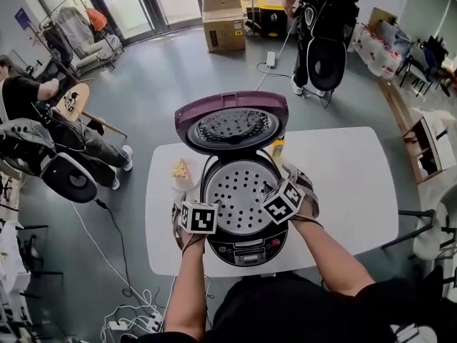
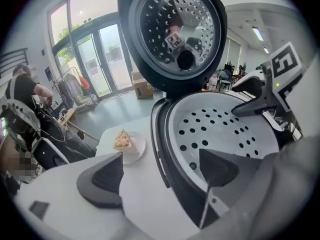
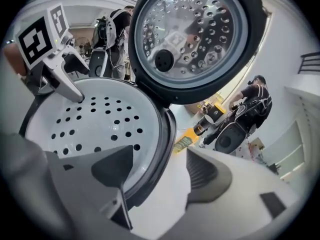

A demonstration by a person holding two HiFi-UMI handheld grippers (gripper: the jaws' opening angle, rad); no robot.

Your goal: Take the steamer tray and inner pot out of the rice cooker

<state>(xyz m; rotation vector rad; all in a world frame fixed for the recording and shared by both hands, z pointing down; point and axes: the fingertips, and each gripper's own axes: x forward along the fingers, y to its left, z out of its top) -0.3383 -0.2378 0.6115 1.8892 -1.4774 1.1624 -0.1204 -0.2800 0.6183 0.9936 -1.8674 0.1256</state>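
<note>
While open, L tool (image 2: 161, 161) & R tool (image 3: 160, 156) astride steamer tray (image 1: 239, 191) rim.

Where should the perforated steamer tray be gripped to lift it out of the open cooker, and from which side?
Grip the steamer tray by its rim at the left and right edges, from above, one jaw inside: it sits recessed in the rice cooker, with the lid raised behind.
</note>
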